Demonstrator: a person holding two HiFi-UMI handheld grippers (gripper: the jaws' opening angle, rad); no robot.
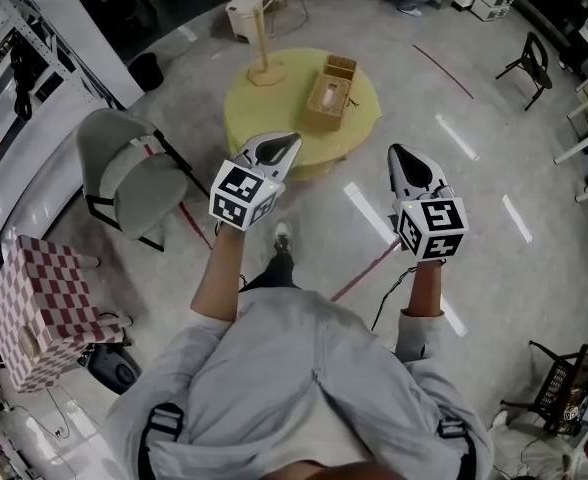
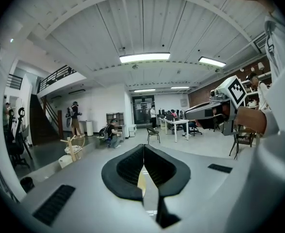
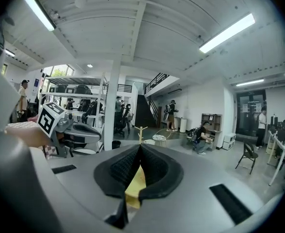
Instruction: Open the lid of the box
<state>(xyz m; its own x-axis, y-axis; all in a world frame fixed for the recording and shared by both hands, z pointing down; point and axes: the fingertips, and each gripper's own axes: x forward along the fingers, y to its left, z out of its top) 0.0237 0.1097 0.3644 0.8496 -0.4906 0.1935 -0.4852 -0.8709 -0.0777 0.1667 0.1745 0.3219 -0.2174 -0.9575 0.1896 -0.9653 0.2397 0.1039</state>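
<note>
Wooden and pale, the box (image 1: 331,93) sits on a round yellow table (image 1: 244,118), towards its right side. Whether its lid is up cannot be told from the head view. A wooden stand (image 1: 264,58) rises on the table's left part, apart from the box.

Both grippers are held in the air on the person's side of the table, well clear of the box. The left gripper (image 1: 289,143) (image 2: 143,152) has its jaws pressed together with nothing between them. The right gripper (image 1: 394,150) (image 3: 138,152) is clenched the same way and holds nothing.

On the floor left of the table stands a grey chair (image 1: 134,173), and nearer the person a red-and-white checked cube (image 1: 39,308).
</note>
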